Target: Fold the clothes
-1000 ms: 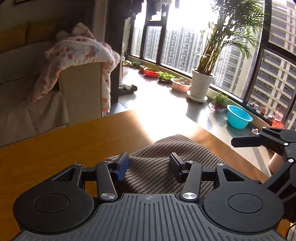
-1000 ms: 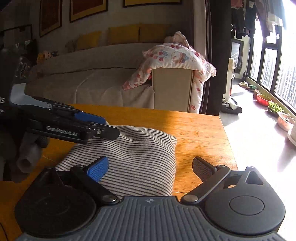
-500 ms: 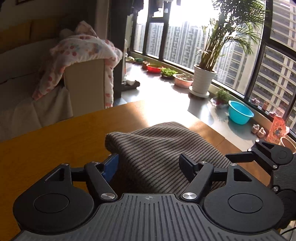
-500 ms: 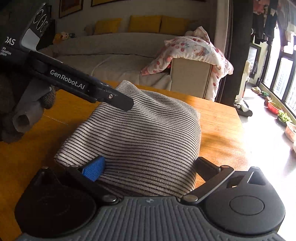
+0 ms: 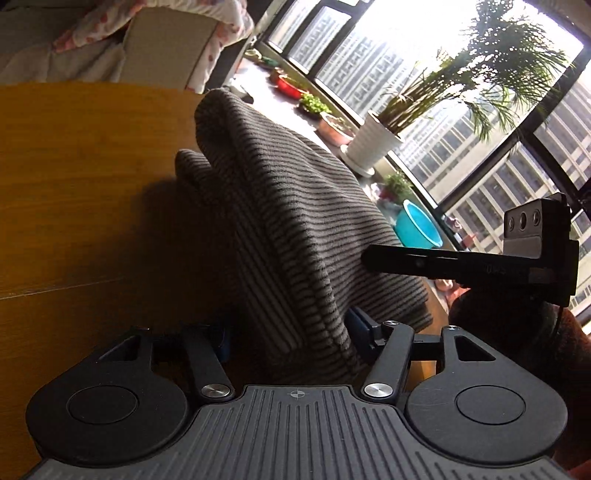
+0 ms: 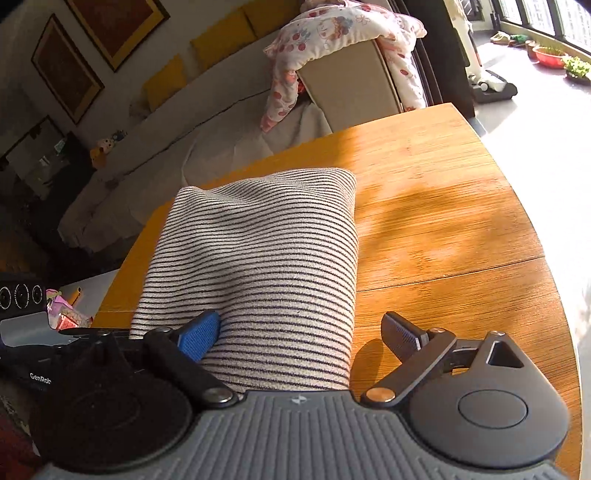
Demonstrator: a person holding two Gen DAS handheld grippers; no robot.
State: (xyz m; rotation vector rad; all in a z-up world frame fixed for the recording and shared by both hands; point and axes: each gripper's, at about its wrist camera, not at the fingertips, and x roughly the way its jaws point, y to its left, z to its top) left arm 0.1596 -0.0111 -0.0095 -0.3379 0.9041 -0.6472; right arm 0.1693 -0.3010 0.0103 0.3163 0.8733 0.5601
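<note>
A folded grey striped garment [image 6: 258, 266] lies on the wooden table [image 6: 443, 221]; in the left wrist view the garment [image 5: 280, 221] rises in a fold between my fingers. My left gripper [image 5: 291, 332] is open, its fingers on either side of the garment's near edge. My right gripper [image 6: 299, 336] is open and straddles the garment's near right corner, the blue pad [image 6: 199, 336] resting on the cloth. The right gripper's body [image 5: 472, 262] shows beside the garment in the left wrist view. The left gripper's body [image 6: 40, 369] shows at the lower left of the right wrist view.
A beige sofa with a floral blanket [image 6: 347, 33] stands behind the table. A potted palm [image 5: 376, 144], a blue basin [image 5: 417, 229] and planters line the window. The table's right edge [image 6: 550, 258] is rounded. Clutter [image 6: 66, 310] lies left of the table.
Both grippers have tilted down and moved closer over the garment. The garment now stands higher between the left fingers. Both stay open.
</note>
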